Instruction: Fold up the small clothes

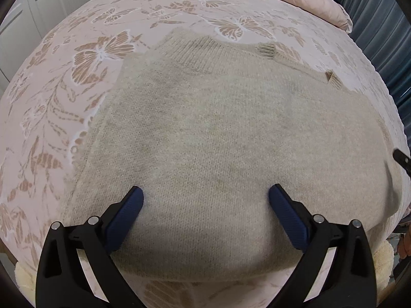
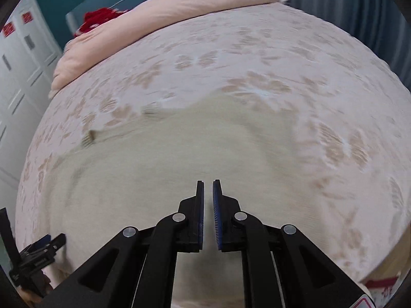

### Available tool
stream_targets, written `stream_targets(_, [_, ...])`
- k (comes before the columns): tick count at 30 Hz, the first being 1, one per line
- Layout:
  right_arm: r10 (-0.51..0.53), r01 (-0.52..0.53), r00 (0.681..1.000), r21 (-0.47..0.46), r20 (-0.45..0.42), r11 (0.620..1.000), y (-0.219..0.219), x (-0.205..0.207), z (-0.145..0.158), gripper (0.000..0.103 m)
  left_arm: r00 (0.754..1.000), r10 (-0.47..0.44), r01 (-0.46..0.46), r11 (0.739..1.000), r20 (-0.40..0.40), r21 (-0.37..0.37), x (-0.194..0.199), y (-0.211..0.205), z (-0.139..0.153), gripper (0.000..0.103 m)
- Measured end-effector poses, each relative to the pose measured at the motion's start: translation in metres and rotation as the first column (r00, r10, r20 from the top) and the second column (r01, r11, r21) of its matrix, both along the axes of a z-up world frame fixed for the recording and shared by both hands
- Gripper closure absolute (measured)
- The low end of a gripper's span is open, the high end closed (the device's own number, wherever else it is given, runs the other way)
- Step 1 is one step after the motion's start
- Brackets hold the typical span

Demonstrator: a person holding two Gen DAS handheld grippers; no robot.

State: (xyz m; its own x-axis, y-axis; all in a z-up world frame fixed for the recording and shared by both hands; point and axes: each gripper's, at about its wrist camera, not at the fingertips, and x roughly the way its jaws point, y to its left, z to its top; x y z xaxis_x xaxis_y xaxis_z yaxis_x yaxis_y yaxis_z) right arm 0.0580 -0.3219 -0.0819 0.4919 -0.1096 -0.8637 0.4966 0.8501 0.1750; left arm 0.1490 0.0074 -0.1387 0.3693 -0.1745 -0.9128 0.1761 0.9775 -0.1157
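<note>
A beige knit sweater (image 1: 218,133) lies flat on the bed, its ribbed hem (image 1: 195,48) at the far side and two ribbed cuffs (image 1: 267,50) poking out at the far right. My left gripper (image 1: 205,195) hovers wide open over the sweater's near part, holding nothing. In the right wrist view the same sweater (image 2: 159,169) lies spread and blurred. My right gripper (image 2: 208,187) is above it with its jaws nearly together, a thin gap between the pads and nothing in it. The left gripper also shows at the lower left of that view (image 2: 48,243).
The bedspread (image 1: 77,82) is pink with a butterfly pattern. A pink duvet (image 2: 159,18) is heaped at the head of the bed, with a red item (image 2: 95,20) behind it. White cupboard doors (image 2: 18,77) stand left; blue curtains (image 1: 380,38) hang right.
</note>
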Motion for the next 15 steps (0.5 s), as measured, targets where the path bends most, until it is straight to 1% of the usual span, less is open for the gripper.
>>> stream_targets(2, [-0.083, 0.084, 0.996, 0.037, -0.026, 0.996, -0.032, -0.037, -0.007, 0.089, 1.0, 0.004, -0.004, 1.0, 0.007, -0.007, -0.003, 0.0, 0.002, 0.007])
stream_targets(3, [-0.108, 0.11, 0.994, 0.059, -0.027, 0.992, -0.044, -0.053, -0.01, 0.086, 1.0, 0.013, -0.013, 0.999, 0.019, -0.033, -0.007, 0.003, 0.007, 0.007])
stream_targets(4, [-0.118, 0.12, 0.993, 0.091, -0.019, 0.989, -0.052, -0.065, -0.012, 0.07, 0.999, 0.027, -0.024, 0.997, 0.037, -0.076, -0.013, 0.009, 0.013, 0.007])
stream_targets(5, [-0.133, 0.133, 0.991, 0.118, -0.01, 0.984, -0.057, -0.077, -0.015, 0.047, 0.997, 0.047, -0.04, 0.991, 0.055, -0.127, -0.019, 0.017, 0.02, 0.007])
stream_targets(6, [-0.145, 0.142, 0.989, 0.146, 0.008, 0.979, -0.06, -0.085, -0.018, 0.042, 0.996, 0.072, -0.061, 0.983, 0.061, -0.173, -0.026, 0.027, 0.024, 0.007])
stream_targets(7, [-0.146, 0.138, 0.989, 0.183, 0.03, 0.973, -0.062, -0.091, -0.021, 0.039, 0.993, 0.099, -0.086, 0.975, 0.056, -0.203, -0.032, 0.037, 0.027, 0.007])
stream_targets(8, [-0.136, 0.124, 0.99, 0.223, 0.042, 0.967, -0.061, -0.093, -0.025, 0.037, 0.99, 0.131, -0.118, 0.967, 0.045, -0.226, -0.038, 0.049, 0.028, 0.007])
stream_targets(9, [-0.123, 0.108, 0.991, 0.255, 0.044, 0.961, -0.058, -0.092, -0.029, 0.033, 0.985, 0.171, -0.16, 0.956, 0.024, -0.245, -0.042, 0.062, 0.027, 0.007])
stream_targets(10, [-0.11, 0.095, 0.993, 0.279, 0.041, 0.956, -0.055, -0.091, -0.034, 0.031, 0.977, 0.215, -0.206, 0.94, 0.004, -0.271, -0.047, 0.076, 0.024, 0.007])
stream_targets(12, [-0.077, 0.064, 0.997, 0.318, 0.029, 0.946, -0.044, -0.081, -0.047, 0.03, 0.95, 0.309, -0.309, 0.894, -0.053, -0.325, -0.054, 0.1, 0.017, 0.006])
stream_targets(13, [-0.066, 0.055, 0.998, 0.331, 0.021, 0.942, -0.038, -0.076, -0.053, 0.027, 0.932, 0.348, -0.359, 0.865, -0.098, -0.351, -0.055, 0.108, 0.012, 0.005])
stream_targets(14, [-0.065, 0.055, 0.998, 0.32, 0.022, 0.946, -0.031, -0.072, -0.054, 0.022, 0.916, 0.374, -0.401, 0.827, -0.146, -0.395, -0.054, 0.114, 0.007, 0.005])
stream_targets(15, [-0.065, 0.052, 0.997, 0.296, 0.034, 0.954, -0.024, -0.068, -0.053, 0.018, 0.905, 0.38, -0.425, 0.784, -0.192, -0.453, -0.052, 0.117, 0.001, 0.005])
